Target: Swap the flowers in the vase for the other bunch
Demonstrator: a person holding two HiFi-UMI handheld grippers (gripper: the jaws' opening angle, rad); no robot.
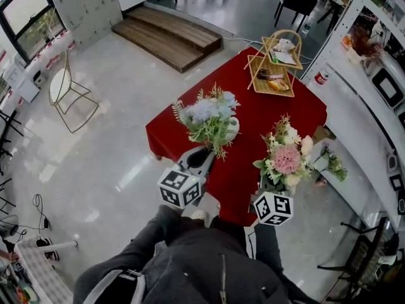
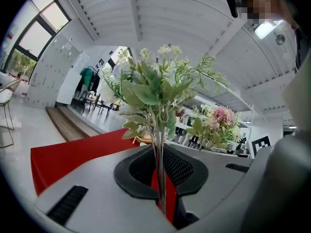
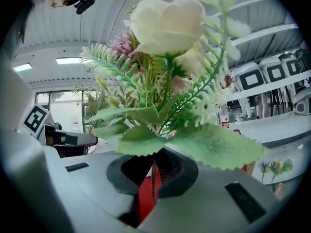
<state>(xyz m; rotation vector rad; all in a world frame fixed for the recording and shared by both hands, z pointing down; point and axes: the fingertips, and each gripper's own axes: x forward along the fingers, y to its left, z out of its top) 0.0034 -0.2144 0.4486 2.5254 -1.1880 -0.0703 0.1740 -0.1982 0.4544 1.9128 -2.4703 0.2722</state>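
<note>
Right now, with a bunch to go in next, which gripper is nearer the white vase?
Left. The left gripper, gripping the blue bunch, is just in front of the white vase; the right gripper, gripping the pink bunch, is farther to its right.

Leafy flower bunch (image 2: 154,89) upright in left gripper (image 2: 163,200)

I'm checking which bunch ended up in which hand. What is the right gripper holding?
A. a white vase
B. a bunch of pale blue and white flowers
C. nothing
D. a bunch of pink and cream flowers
D: the right gripper is shut on the thin stems of the bunch of pink and cream flowers; the bunch of pale blue and white flowers is in the left gripper.
</note>
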